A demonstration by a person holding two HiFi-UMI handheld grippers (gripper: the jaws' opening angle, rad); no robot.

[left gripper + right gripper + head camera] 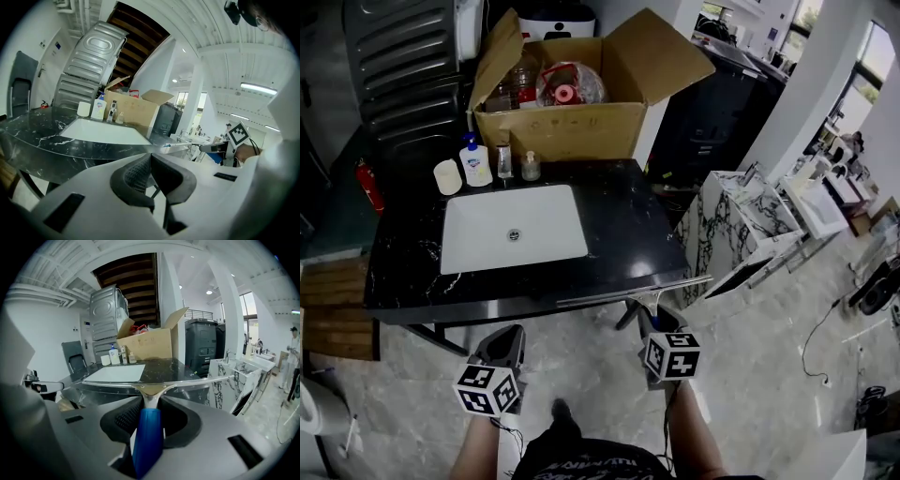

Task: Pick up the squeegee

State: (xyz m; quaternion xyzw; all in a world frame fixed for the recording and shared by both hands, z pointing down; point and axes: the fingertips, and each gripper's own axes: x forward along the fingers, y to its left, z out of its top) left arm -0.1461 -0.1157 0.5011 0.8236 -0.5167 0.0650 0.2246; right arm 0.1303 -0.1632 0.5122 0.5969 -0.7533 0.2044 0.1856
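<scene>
Right gripper (152,411) clamped on squeegee (149,391): blue handle, brass-toned neck, long thin chrome blade bar crosswise at gripper's 12 o'clock, 4 o'clock of sink (478,234). Left gripper (149,172) jaws together, empty.

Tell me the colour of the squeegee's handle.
Blue. The squeegee handle shows best in the right gripper view.
</scene>
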